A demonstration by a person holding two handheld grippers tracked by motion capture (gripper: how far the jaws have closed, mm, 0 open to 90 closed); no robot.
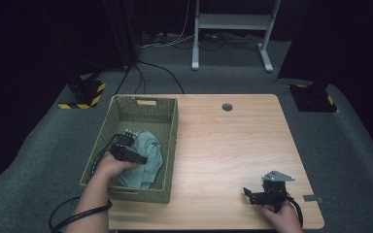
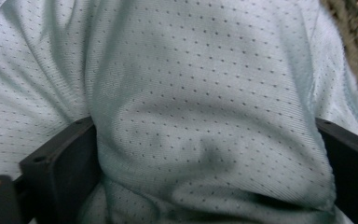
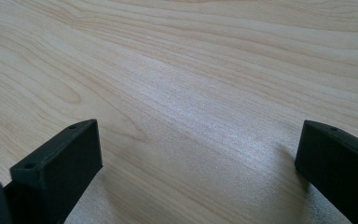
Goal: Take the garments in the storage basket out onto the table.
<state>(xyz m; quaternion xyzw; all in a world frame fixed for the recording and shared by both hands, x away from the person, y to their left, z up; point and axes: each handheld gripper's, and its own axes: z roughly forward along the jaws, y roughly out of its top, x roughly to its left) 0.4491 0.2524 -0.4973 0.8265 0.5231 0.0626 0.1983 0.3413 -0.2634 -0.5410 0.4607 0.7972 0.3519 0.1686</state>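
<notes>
Counting up: 1 basket [image 1: 171,130], 1 cloth [image 1: 148,160], 2 grippers. Pale green and dotted with tiny holes, the cloth lies crumpled inside the basket at 9 o'clock on the table [image 1: 233,145]. Left gripper [image 1: 135,156] — jaws spread, fabric bulging between. Right gripper [image 1: 250,195] at 5 o'clock — jaws apart, holding nothing.
</notes>
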